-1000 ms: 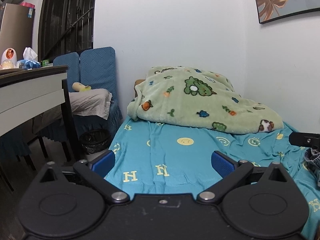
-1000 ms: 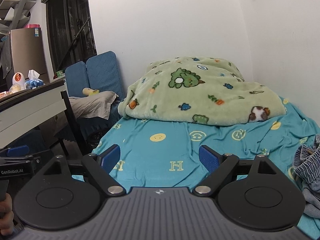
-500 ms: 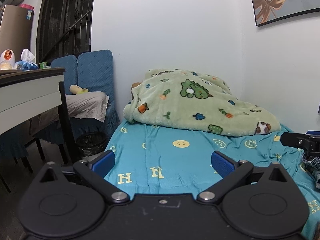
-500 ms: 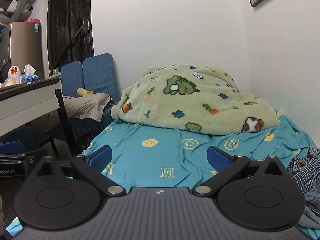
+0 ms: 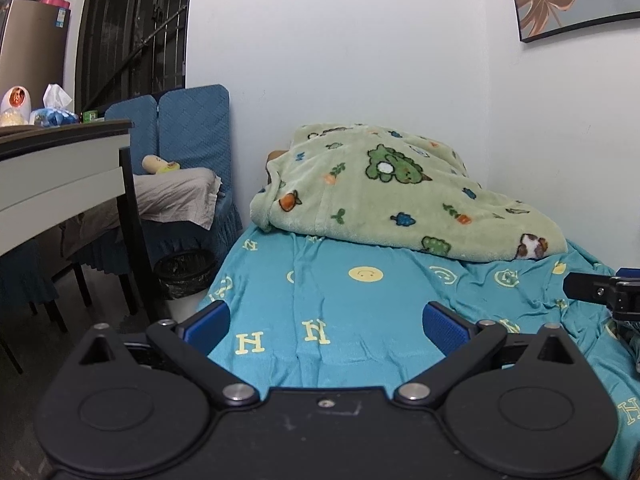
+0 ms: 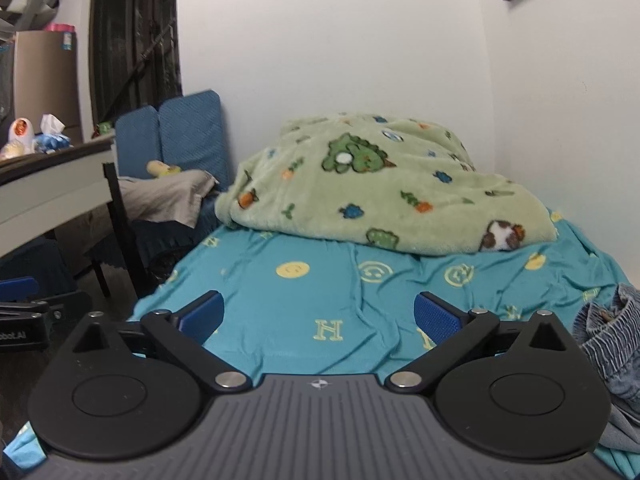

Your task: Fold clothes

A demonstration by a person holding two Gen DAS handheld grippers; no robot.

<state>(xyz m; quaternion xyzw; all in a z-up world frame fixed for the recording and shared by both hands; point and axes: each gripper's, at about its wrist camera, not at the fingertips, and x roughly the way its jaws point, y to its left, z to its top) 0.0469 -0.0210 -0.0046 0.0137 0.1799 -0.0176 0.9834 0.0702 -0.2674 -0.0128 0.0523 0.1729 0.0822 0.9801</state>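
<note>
A crumpled blue-grey striped garment lies at the right edge of the bed, beside my right gripper; only a sliver of it shows in the left wrist view. My left gripper is open and empty, held above the near part of the teal bedsheet. My right gripper is open and empty over the same sheet. The right gripper's finger shows at the right edge of the left wrist view. The left gripper shows at the left edge of the right wrist view.
A green fleece blanket is heaped at the far end of the bed against the wall. A desk stands at the left, with blue chairs and a black bin behind it.
Both grippers have tilted up and drawn back a little, so the bed sits lower and farther in both views. The right gripper's jaws have widened slightly. Nothing was grasped.
</note>
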